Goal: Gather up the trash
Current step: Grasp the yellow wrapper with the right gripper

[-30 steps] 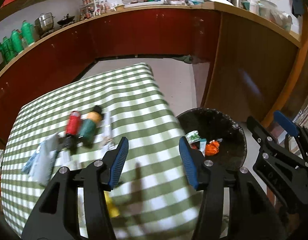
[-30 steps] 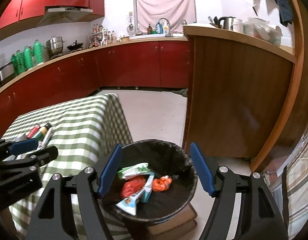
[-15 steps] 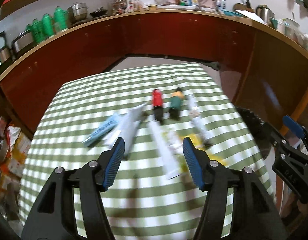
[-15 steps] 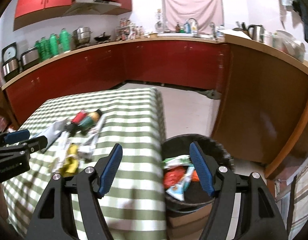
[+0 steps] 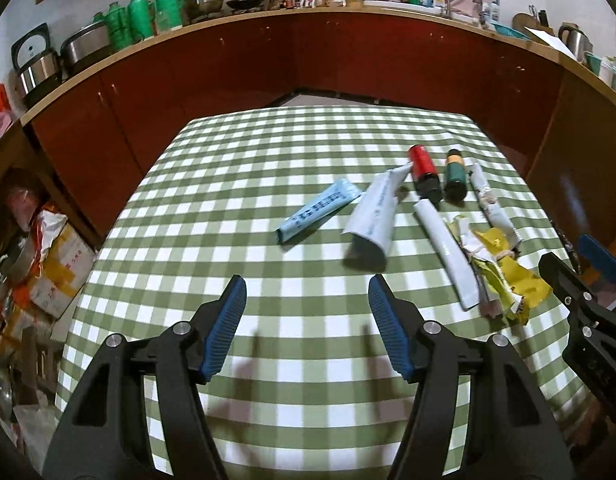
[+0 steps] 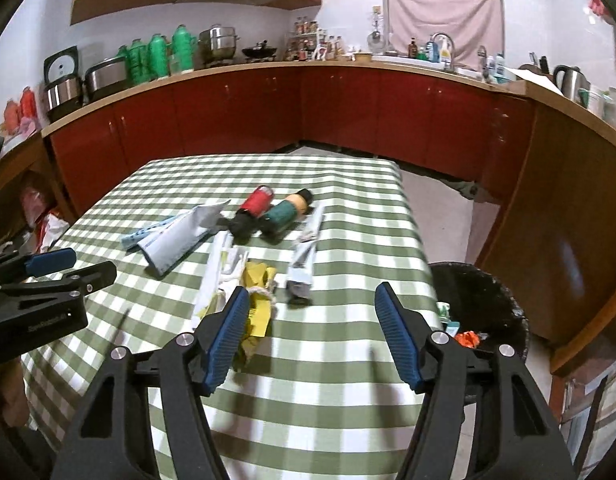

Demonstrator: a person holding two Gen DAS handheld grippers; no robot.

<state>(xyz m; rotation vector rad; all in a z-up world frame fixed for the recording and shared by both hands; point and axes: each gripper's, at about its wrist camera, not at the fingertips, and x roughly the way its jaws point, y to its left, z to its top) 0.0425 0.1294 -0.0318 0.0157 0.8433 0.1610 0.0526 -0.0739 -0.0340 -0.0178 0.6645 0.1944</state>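
Trash lies scattered on a green-checked table [image 5: 267, 160]: a light blue tube [image 5: 318, 211], a white pouch [image 5: 374, 216], a red bottle [image 5: 423, 170], a green bottle [image 5: 455, 174], a long white wrapper [image 5: 448, 256] and a crumpled yellow wrapper [image 5: 508, 276]. My left gripper [image 5: 307, 330] hovers open over the near table, short of the blue tube. My right gripper [image 6: 308, 334] is open too, its left finger just above the yellow wrapper [image 6: 257, 292]. A black bin [image 6: 480, 312] with trash inside stands beside the table's right edge.
Red kitchen cabinets [image 6: 348, 108] with a cluttered worktop curve around the far side. A wooden counter [image 6: 568, 208] rises right of the bin. Boxes and bags [image 5: 47, 264] are piled on the floor left of the table.
Both grippers have swung left, away from the bin and over the table. The trash items now lie ahead of them. Both stay open and empty.
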